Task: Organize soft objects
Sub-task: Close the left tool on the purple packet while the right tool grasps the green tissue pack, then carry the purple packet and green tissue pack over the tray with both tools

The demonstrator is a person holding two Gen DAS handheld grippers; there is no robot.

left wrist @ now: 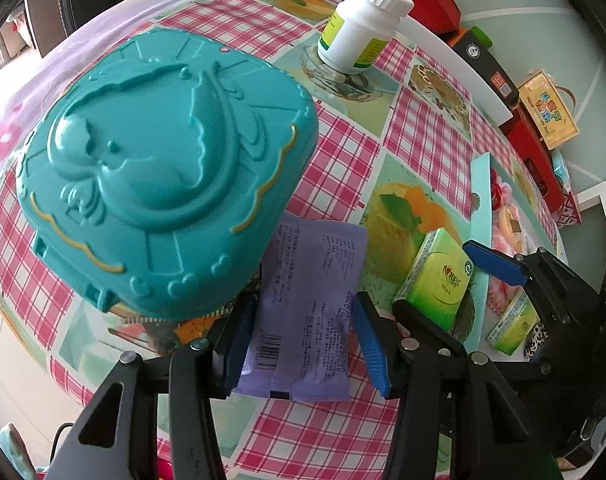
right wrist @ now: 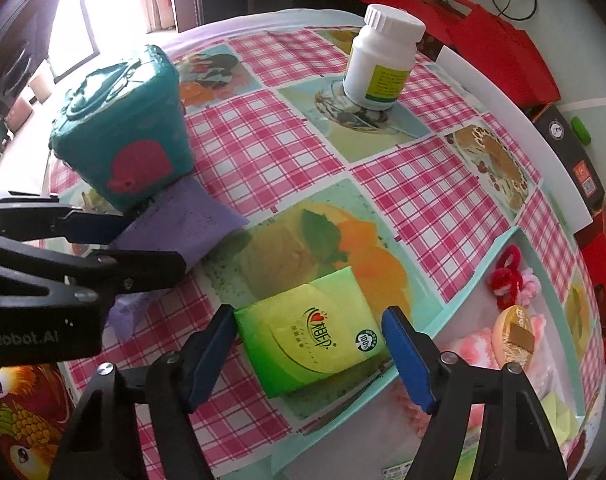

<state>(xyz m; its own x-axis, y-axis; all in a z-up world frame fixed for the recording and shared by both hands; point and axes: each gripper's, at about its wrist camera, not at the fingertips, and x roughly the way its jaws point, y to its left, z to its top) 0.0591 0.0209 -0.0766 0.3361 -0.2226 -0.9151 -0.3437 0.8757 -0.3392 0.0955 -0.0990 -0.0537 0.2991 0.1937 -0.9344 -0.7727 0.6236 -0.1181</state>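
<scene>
you're at a round table [right wrist: 263,152] under a pink checked cloth, pale floor [left wrist: 535,12] beyond it, daylight pouring through a window [right wrist: 103,4].

A soft purple pack [left wrist: 303,304] lay flat beside the teal box. A green tissue pack [right wrist: 315,340] lay flat to its right.

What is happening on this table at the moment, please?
A person works with two handheld grippers, sorting soft things. The left gripper has its jaws around a purple packet that lies beside a teal box. The right gripper is placed over a green tissue pack, its jaws on either side but not pressing yet. A tray on the right already holds some soft items. A white bottle stands further back.
</scene>
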